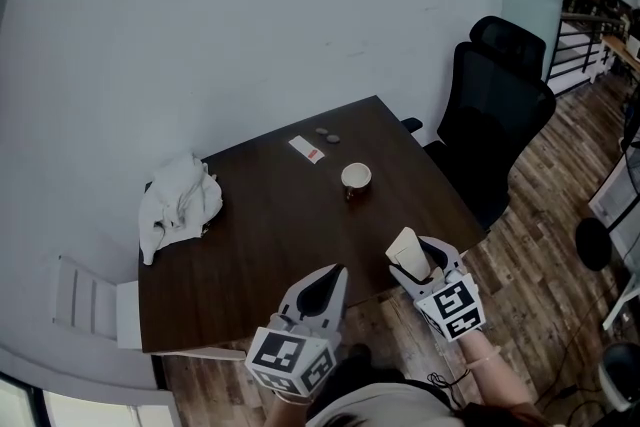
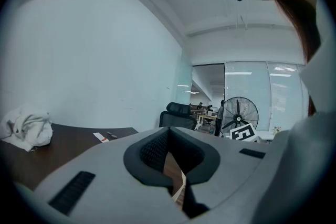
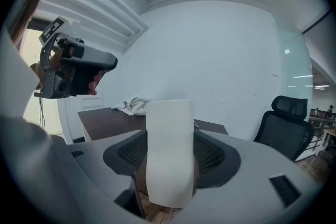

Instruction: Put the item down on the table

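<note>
**Claw holds white cup at counter's edge**

Right claw (image 3: pixel 169 165), seen through its own camera, is clamped on a white cup (image 3: pixel 169 152). Its two dark ribbed pads press the cup's sides, so that the wall is pinched in at the middle. The cup stands upright between the jaws and its top rises above them. From the head view, the same claw (image 1: pixel 415 262) carries the cup (image 1: pixel 407 250) in the air at the near right edge of the dark brown counter (image 1: pixel 270 245), not resting on it.

Left claw (image 1: pixel 335 281) hangs beside it, just left, over the counter's near edge. Its own view shows the left claw (image 2: pixel 176 178) with jaws drawn together and nothing between them; only a sliver of wooden floor shows past the pads.

Farther out on the counter lie a crumpled white cloth (image 1: pixel 178 202) near the left edge and a small round bowl (image 1: pixel 356 176) towards the middle. A white card with a red mark (image 1: pixel 307 150) sits close to the far corner, and two small dark things (image 1: pixel 328 133) are just beyond it. A black office chair (image 1: pixel 495 115) stands at the counter's right side on the wooden floor (image 1: pixel 540 205). A standing fan (image 2: pixel 237 113) shows in the distance in the left gripper view.
</note>
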`<state>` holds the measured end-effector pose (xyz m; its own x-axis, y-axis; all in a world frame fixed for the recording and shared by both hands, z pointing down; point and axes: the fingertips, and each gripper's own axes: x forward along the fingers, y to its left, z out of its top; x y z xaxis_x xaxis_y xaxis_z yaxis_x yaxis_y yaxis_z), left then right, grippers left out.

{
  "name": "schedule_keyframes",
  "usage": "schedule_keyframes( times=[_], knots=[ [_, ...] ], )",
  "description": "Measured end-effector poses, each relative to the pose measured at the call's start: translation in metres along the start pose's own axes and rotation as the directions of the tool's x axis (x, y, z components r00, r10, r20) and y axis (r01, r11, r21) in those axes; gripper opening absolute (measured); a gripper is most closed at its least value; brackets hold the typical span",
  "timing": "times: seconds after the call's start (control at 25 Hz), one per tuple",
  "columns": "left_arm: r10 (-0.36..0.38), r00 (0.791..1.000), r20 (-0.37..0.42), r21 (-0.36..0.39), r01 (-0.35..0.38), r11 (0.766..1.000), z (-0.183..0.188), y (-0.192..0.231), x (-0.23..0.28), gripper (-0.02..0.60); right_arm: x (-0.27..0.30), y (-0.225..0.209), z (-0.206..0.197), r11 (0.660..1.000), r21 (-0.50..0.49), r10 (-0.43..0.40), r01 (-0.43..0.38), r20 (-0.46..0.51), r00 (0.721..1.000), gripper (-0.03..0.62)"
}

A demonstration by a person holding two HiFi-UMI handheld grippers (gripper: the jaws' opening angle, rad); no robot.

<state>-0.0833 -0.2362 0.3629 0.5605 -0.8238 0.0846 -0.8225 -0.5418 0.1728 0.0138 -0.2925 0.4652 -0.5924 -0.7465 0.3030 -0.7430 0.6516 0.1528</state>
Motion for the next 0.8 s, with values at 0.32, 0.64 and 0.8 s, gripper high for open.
schedule_keyframes(
  times=[0.32, 0.64, 0.8],
  knots=[
    [0.012, 1.0, 0.005, -0.009, -0.012, 1.0, 0.003, 0.031, 0.006, 0.019, 0.044, 0.007, -0.028, 0.998, -0.04, 0.052, -0.055, -0.086, 0.995, 0.281],
    [0.014, 1.0, -0.004, -0.017, -0.014, 1.0, 0.002, 0.056, 0.012, 0.019, 0.086, 0.011, -0.066, 0.992, -0.068, 0.087, -0.103, -0.204, 0.975, 0.281],
    [0.018, 1.0, -0.012, -0.018, -0.018, 1.0, 0.001, 0.065, 0.015, 0.02, 0.104, 0.013, -0.08, 0.986, -0.1, 0.103, -0.134, -0.263, 0.959, 0.281]
  ],
)
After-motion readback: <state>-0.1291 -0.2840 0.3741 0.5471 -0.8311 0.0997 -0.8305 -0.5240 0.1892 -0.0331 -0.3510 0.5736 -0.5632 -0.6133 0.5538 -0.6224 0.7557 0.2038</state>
